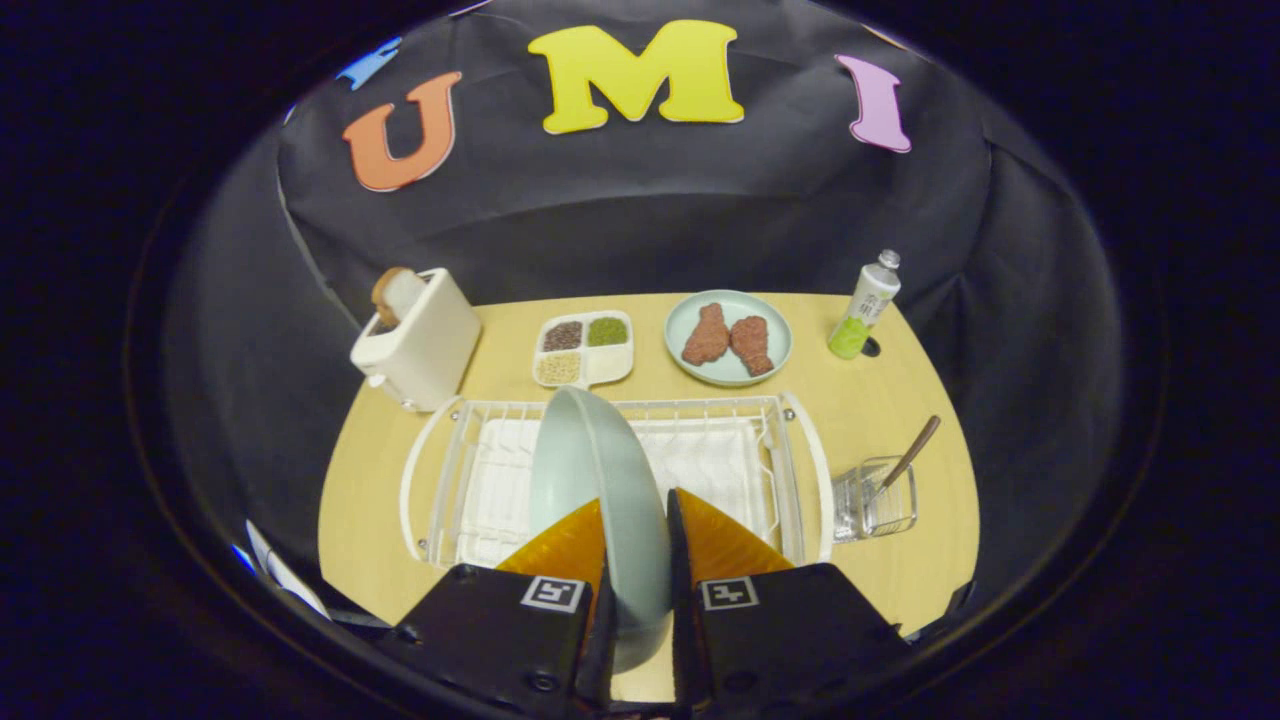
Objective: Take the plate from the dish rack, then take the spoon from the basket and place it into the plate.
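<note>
A pale green plate (590, 470) stands on edge between my fingers, held above the white wire dish rack (800, 470). My gripper (635, 520) is shut on the plate's rim, one finger on each face. To the right of the rack stands a small clear basket (878, 500) with a brown-handled spoon (908, 457) leaning out of it toward the upper right.
On the wooden table (880, 400) beyond the rack: a white toaster (420, 340) with bread at the left, a divided tray of grains (583, 348), a green plate with two pieces of meat (730, 338), and a green-and-white bottle (866, 305) at the right.
</note>
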`<act>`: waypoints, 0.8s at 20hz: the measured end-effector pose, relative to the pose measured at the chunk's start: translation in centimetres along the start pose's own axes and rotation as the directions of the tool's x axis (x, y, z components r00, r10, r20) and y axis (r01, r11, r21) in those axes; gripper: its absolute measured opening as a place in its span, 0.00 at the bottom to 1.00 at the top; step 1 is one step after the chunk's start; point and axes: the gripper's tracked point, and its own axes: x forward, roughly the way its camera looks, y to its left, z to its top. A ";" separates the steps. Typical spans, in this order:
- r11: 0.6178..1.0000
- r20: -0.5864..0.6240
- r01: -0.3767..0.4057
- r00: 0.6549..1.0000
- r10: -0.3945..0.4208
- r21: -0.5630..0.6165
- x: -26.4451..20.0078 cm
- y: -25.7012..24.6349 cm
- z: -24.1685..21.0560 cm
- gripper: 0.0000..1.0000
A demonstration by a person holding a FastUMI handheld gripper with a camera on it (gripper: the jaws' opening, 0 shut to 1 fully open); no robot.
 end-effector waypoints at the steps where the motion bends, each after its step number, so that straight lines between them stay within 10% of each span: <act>1: 0.999 -0.006 -0.033 0.999 0.034 0.015 -0.8 -0.6 -1.5 0.29; 16: 0.895 -0.091 -0.310 0.931 0.354 0.320 4.0 -9.4 -20.4 0.28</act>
